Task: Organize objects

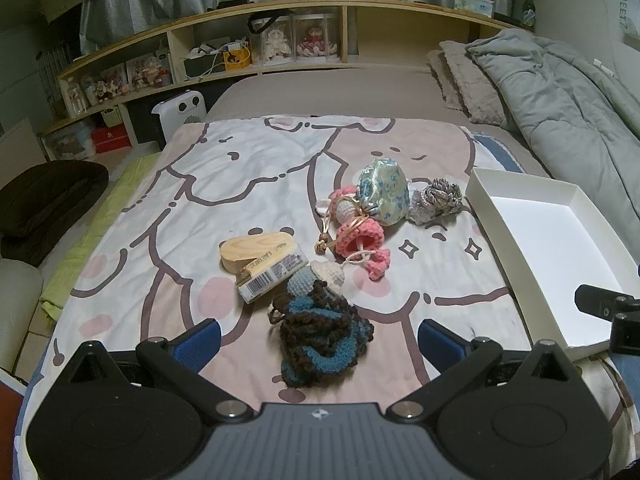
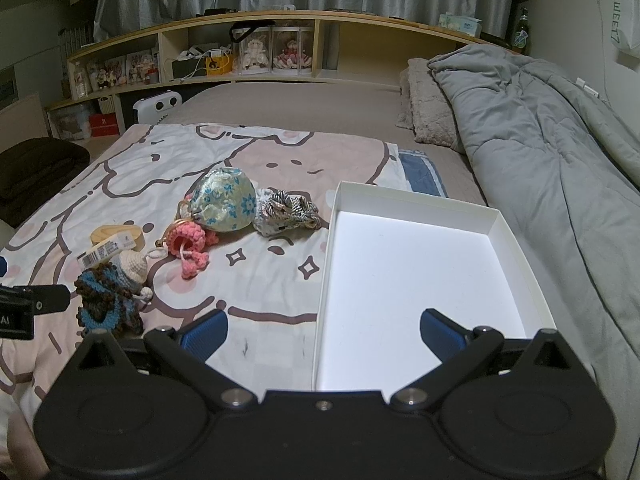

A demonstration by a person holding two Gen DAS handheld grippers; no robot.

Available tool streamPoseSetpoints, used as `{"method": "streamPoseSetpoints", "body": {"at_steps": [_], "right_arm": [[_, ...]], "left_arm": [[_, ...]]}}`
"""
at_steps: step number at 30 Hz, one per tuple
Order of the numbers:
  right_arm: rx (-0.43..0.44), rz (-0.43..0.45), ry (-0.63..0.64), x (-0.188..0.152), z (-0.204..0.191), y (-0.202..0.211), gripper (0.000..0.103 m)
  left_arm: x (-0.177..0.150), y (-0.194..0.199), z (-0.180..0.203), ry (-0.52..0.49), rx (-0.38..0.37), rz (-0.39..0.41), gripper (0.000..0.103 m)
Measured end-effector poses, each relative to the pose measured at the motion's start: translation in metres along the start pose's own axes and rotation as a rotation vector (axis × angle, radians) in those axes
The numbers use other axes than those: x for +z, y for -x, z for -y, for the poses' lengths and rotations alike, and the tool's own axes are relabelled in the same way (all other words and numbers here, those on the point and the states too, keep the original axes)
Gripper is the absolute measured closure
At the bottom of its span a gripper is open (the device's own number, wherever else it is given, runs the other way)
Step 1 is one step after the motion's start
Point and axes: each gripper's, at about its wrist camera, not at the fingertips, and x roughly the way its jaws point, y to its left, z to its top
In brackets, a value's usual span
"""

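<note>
On a cartoon-print blanket lie a brown-and-blue crochet piece, a wooden block with a barcoded packet, a pink crochet jellyfish, a floral drawstring pouch and a grey braided cord bundle. My left gripper is open, with the brown-and-blue crochet piece lying between its blue pads, untouched. A white shallow box sits to the right. My right gripper is open over the box's near left wall, holding nothing. In the right wrist view the pouch and the jellyfish lie left of the box.
A grey duvet and a fuzzy pillow lie along the right side of the bed. A wooden shelf with dolls and boxes runs behind the bed. A dark cushion lies off the bed to the left.
</note>
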Motion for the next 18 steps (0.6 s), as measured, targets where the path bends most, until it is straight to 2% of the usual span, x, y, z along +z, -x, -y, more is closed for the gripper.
{"method": "streamPoseSetpoints", "body": {"at_steps": [18], "right_arm": [[-0.001,-0.006,-0.001,-0.0076,0.003,-0.0014,0.0]], "left_arm": [[0.0002,0.0,-0.0001,0.002,0.0,-0.003,0.0]]}}
